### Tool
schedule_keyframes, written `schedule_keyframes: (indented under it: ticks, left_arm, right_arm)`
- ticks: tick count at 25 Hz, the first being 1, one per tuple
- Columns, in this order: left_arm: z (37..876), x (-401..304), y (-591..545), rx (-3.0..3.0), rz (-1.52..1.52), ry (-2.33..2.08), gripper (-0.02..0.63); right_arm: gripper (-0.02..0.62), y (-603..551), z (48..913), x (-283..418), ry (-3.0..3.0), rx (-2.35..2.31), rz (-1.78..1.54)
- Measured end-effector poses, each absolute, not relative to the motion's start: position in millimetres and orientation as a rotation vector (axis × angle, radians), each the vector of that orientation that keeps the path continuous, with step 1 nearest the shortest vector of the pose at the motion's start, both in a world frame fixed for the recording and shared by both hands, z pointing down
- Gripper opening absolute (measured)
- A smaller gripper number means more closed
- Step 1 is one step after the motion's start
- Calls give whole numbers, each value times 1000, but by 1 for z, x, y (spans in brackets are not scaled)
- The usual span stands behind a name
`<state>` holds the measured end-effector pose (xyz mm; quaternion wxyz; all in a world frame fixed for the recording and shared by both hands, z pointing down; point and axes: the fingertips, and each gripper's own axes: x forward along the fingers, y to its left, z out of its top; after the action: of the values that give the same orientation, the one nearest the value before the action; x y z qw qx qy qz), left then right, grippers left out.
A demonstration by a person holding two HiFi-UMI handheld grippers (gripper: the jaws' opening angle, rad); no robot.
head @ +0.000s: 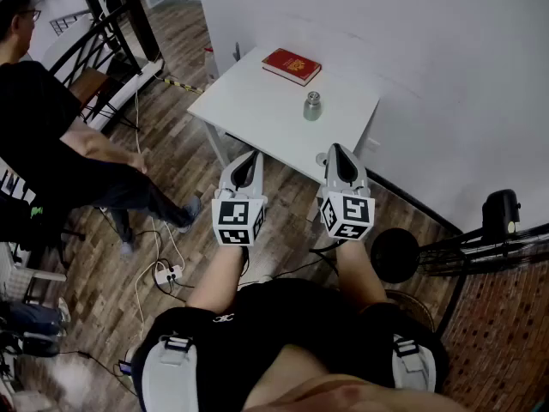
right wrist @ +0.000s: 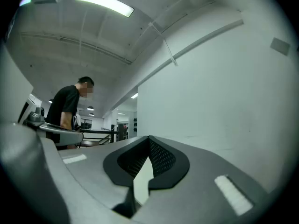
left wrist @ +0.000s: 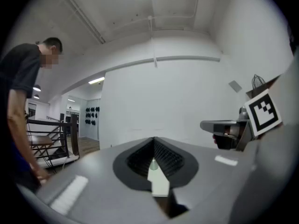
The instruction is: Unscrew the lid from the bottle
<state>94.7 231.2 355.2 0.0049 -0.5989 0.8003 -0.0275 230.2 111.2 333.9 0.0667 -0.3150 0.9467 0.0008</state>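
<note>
A small silver bottle (head: 312,106) with its lid on stands upright on the white table (head: 249,101), near the middle. My left gripper (head: 249,158) and right gripper (head: 336,151) are held side by side over the wooden floor, short of the table's near edge and well clear of the bottle. Both are shut with nothing between the jaws. In the left gripper view the left gripper (left wrist: 153,143) points level at the white wall, and the right gripper (left wrist: 224,127) shows at the right. In the right gripper view the shut right gripper (right wrist: 148,141) also faces the wall.
A red book (head: 292,65) lies at the table's far end. A person in black (head: 51,144) is at the left beside a black railing (head: 111,33). Cables and a power strip (head: 165,273) lie on the floor. A black round stand (head: 395,254) is at the right.
</note>
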Motion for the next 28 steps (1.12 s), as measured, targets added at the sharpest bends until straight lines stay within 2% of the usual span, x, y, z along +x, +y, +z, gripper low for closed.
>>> schedule_keyframes:
  ticks: [9, 28]
  left_arm:
    - [358, 97, 239, -1903, -47, 2509, 54]
    - [368, 42, 247, -1992, -29, 2407, 54]
  right_arm:
    - [2, 124, 335, 233, 2843, -910, -5]
    - [2, 144, 342, 189, 2791, -1087, 76]
